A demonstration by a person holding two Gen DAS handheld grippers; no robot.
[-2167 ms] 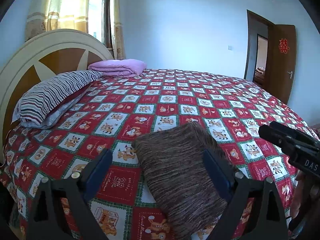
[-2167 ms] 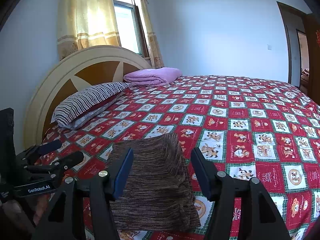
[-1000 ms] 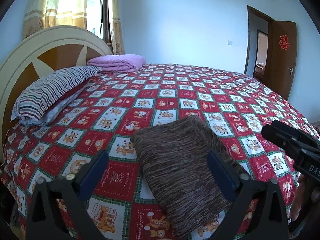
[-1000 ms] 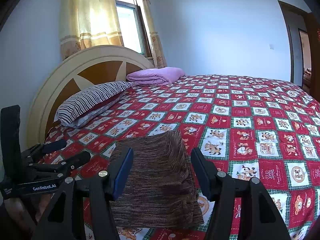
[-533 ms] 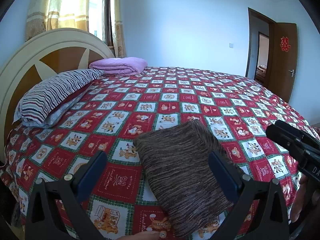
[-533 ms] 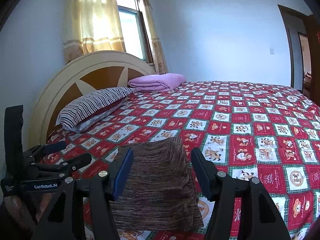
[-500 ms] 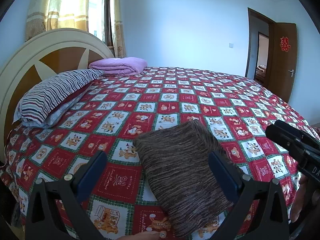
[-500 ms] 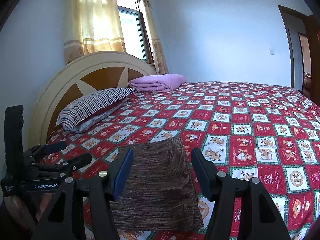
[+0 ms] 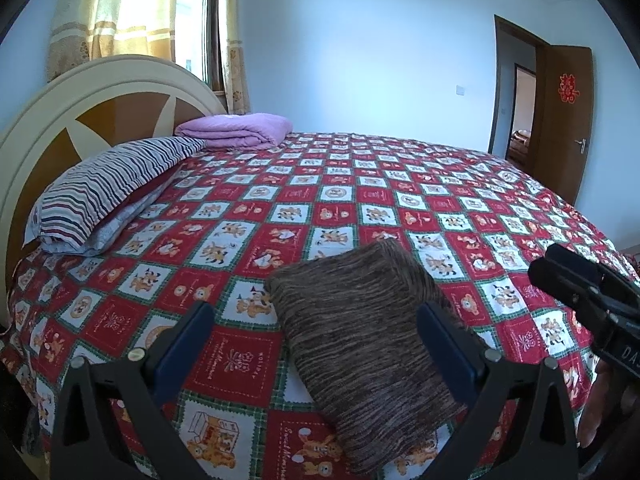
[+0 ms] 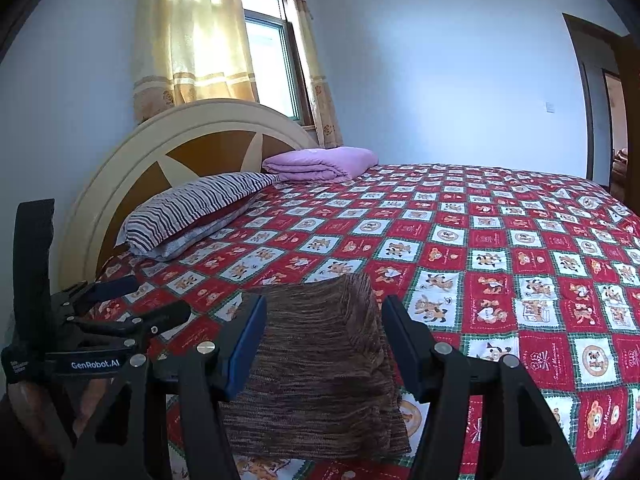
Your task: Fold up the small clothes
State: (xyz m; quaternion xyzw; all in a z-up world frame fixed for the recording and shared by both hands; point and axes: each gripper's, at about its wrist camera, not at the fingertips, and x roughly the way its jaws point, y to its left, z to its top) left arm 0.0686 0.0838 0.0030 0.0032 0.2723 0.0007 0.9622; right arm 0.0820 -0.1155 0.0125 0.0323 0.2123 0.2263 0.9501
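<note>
1. A folded brown knit garment (image 9: 360, 344) lies flat on a red checked bedspread (image 9: 304, 208), just beyond and between the spread blue-padded fingers of the left gripper (image 9: 316, 344); the pads stand on either side of it, and nothing is pinched.

2. From the other hand, the right gripper (image 10: 322, 344) also frames the garment (image 10: 320, 364) with its fingers parted. They hover short of the cloth's near edge, and neither pad presses on it.

3. The garment looks soft and light, a loose melange knit likely to sag and slide open if lifted by one corner. It shows no stiffness; judged from its rounded edges, it is several layers thick.

4. The safest hold appears to be at the thick folded edges to either side of the fingers, one gripper per side, pinching through all layers. A grab at the top layer alone would probably peel the fold apart.

5. In looks, it is a neat rectangle streaked in dark brown, tan and grey. Its far edge rises in a slight hump, and its near end drapes toward the mattress edge below the fingers.

6. Well past the fingertips, a striped pillow (image 9: 108, 184) and a folded lilac blanket (image 9: 236, 130) rest by the headboard (image 10: 180, 160).
</note>
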